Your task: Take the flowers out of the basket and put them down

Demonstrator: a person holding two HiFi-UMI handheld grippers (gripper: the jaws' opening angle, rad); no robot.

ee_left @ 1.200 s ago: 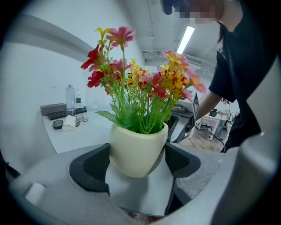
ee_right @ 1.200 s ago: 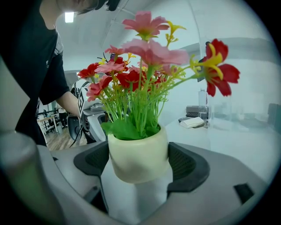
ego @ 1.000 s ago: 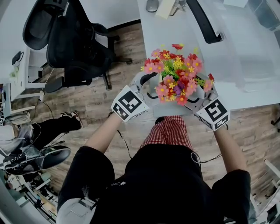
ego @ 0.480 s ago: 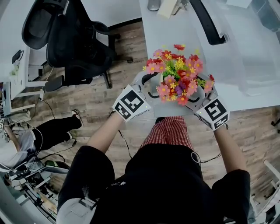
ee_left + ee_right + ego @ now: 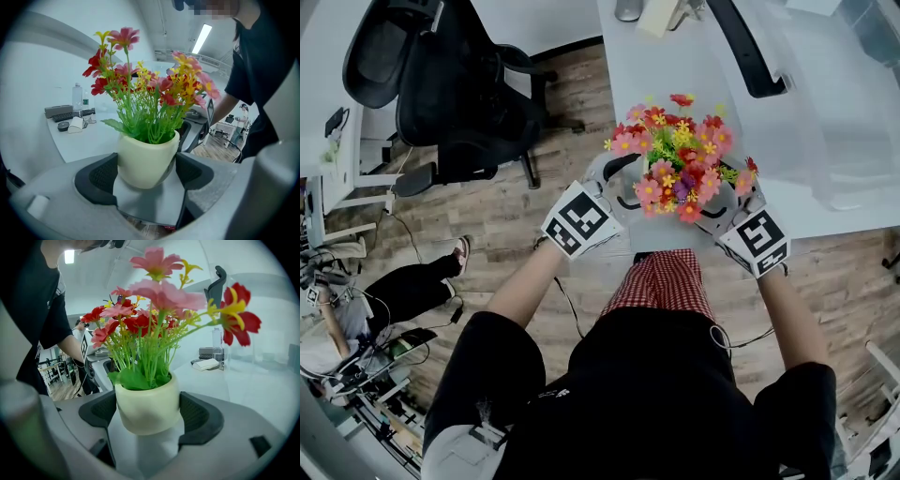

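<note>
My left gripper [image 5: 146, 174], right gripper [image 5: 149, 416]: both clamped on cream pot [image 5: 145, 157] of flowers [image 5: 680, 155]. Basket: not in view. Remaining, I judge: set-down on table [image 5: 675, 66], release.

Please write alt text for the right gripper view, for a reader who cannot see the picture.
A cream pot of pink, red and yellow flowers sits between the dark pads of the right gripper, which press on its two sides. Behind it lies a white table; a person in a black shirt is at the left.
</note>
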